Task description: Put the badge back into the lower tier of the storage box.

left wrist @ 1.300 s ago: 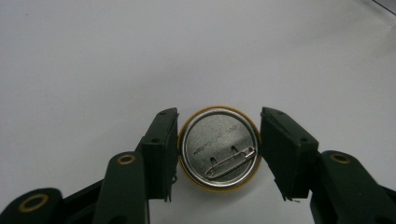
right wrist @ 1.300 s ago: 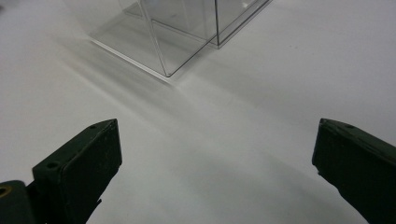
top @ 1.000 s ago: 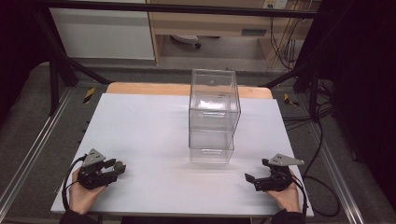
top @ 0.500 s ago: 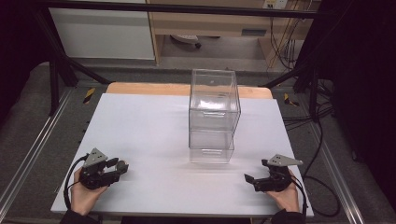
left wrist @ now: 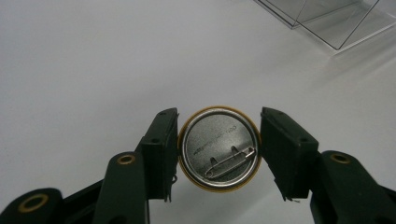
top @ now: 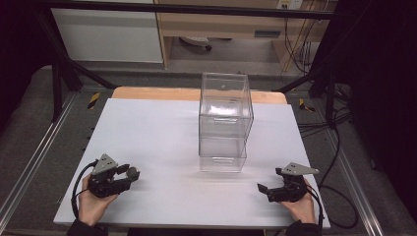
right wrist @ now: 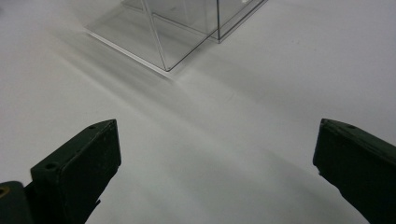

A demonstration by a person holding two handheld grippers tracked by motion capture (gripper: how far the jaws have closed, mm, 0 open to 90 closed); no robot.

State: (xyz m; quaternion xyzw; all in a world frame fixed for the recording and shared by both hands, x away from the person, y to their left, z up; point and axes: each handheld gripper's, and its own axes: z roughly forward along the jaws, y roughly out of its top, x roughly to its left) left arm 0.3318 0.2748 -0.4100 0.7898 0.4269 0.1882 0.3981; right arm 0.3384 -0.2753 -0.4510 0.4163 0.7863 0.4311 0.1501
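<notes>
Near the tabletop's (top: 147,128) front left corner, left gripper (left wrist: 218,147) clamped on a round pin badge (left wrist: 218,148): metal back up, gold-rimmed, safety pin slanting across it. Near the front right corner, right gripper (right wrist: 217,161) spread wide, holding nothing. Toward the middle, a clear box (top: 224,123), upright.

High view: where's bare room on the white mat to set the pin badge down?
Widest free patch: the white mat left of the clear box. Also free: the strip in front of the box, between left gripper holding the pin badge and right gripper. Right of the box is narrower.
</notes>
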